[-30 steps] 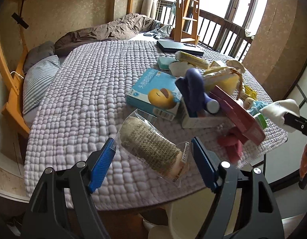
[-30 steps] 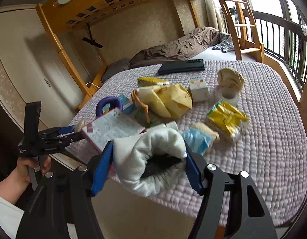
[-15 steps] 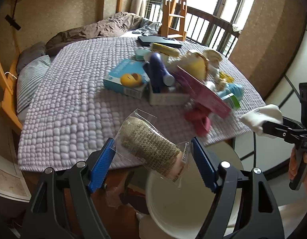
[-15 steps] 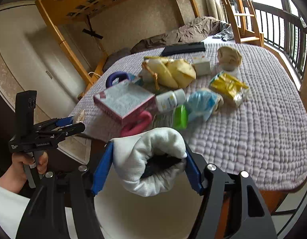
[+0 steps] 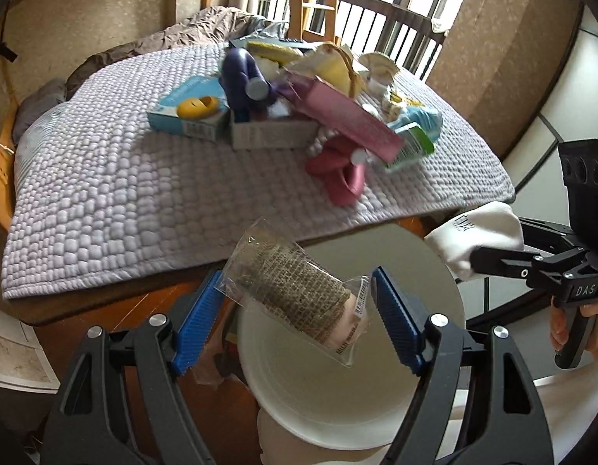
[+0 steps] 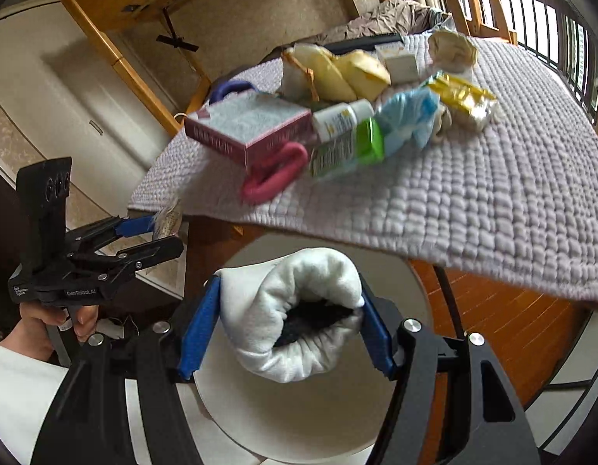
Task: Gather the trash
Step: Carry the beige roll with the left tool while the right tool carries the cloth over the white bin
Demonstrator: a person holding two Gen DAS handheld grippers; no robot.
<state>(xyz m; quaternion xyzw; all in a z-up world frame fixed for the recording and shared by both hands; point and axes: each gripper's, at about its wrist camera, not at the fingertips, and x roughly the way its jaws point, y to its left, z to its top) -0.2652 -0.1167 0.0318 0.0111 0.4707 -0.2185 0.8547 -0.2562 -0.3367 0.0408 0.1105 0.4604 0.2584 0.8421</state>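
My left gripper (image 5: 295, 319) is shut on a clear plastic packet holding a brown woven roll (image 5: 295, 296), held above the open mouth of a white round bin (image 5: 337, 407). My right gripper (image 6: 289, 327) is shut on a balled white sock (image 6: 295, 310), also over the white bin (image 6: 283, 422). The right gripper with the sock (image 5: 477, 236) shows at the right of the left wrist view. The left gripper with its packet (image 6: 167, 219) shows at the left of the right wrist view.
A bed with a lilac quilt (image 5: 124, 178) stands behind the bin and carries a pile: blue box (image 5: 190, 110), pink box (image 5: 345, 116), purple bottle (image 5: 240, 77), pink slippers (image 5: 341, 170), yellow bag (image 6: 337, 69), green-capped bottle (image 6: 349, 151). Wooden floor (image 6: 492, 310) lies under the bed's edge.
Both grippers have pulled back from the bed and lowered, each with its item still held. The white bin has come into view beneath them.
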